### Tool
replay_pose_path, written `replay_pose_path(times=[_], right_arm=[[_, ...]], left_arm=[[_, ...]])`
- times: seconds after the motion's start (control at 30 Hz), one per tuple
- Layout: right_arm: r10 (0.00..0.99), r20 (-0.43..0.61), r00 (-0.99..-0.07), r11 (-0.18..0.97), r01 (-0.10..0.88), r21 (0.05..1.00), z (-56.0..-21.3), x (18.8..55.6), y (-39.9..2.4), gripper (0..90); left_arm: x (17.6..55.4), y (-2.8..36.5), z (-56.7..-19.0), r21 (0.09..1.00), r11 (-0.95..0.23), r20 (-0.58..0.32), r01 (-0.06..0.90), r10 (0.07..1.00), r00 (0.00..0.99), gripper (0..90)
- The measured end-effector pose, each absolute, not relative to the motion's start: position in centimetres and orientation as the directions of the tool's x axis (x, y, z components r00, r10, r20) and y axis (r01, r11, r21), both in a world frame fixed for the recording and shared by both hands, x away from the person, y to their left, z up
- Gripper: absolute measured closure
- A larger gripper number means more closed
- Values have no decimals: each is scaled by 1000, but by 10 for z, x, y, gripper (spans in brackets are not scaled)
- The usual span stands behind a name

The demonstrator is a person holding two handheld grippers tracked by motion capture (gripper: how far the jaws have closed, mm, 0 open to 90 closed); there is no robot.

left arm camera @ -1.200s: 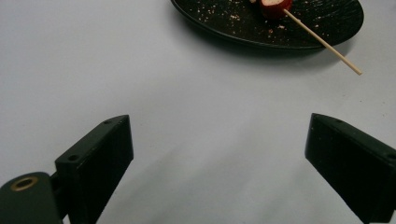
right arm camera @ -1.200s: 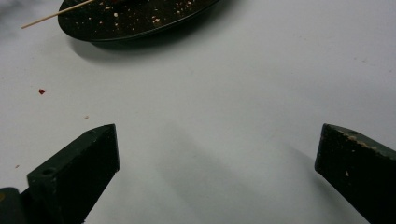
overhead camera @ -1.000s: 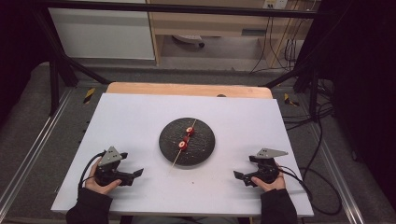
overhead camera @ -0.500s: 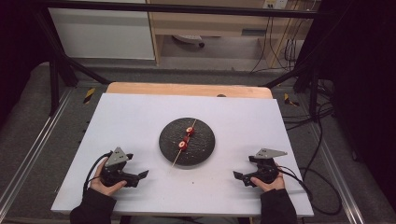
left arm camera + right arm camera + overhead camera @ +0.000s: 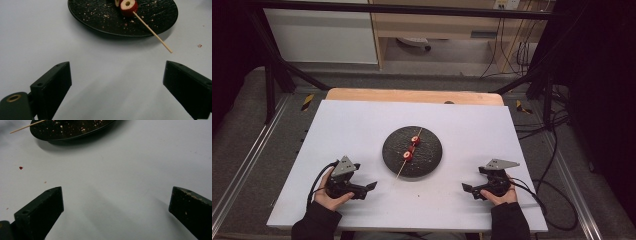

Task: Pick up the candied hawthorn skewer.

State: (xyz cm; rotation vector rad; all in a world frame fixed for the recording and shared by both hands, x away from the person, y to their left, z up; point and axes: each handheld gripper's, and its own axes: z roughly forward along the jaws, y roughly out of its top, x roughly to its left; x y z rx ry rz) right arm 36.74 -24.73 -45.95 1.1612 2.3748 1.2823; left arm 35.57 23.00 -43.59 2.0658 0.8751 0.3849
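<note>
A black plate [image 5: 412, 151] is seen at the middle of the white surface [image 5: 362, 125], and a wooden skewer [image 5: 404, 165] is laid across it with red fruit pieces [image 5: 408, 156] threaded on. The bare end of the skewer juts past the plate's near rim, over the surface. The left tool [image 5: 371, 186] is held near the front left of the surface, just short of the plate, and its jaws are spread wide with nothing between them; in the left gripper view the skewer [image 5: 152, 32] tip is seen beyond the gap, nearer the right-hand jaw (not touching it). The right tool [image 5: 468, 189] is held at the front right, well apart from the plate, its jaws likewise wide and empty. Crumbs are scattered on the plate [image 5: 70, 130], and a small red speck [image 5: 21, 167] lies on the surface beside it.
</note>
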Motion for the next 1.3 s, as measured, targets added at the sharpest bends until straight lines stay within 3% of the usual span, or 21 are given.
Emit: replay_pose_path(times=[0.77, 1.0, 1.3], right_arm=[[728, 178, -662, 312, 551, 774, -460, 367, -247, 6], [728, 180, -662, 311, 552, 774, -460, 367, -247, 6], [727, 182, -662, 310, 553, 774, -460, 367, -247, 6]], left_arm=[[378, 173, -416, 770, -442, -25, 459, 699, 715, 122], [391, 151, -414, 748, -455, -23, 483, 710, 704, 191], [403, 131, -417, 716, -471, -27, 515, 718, 695, 381]])
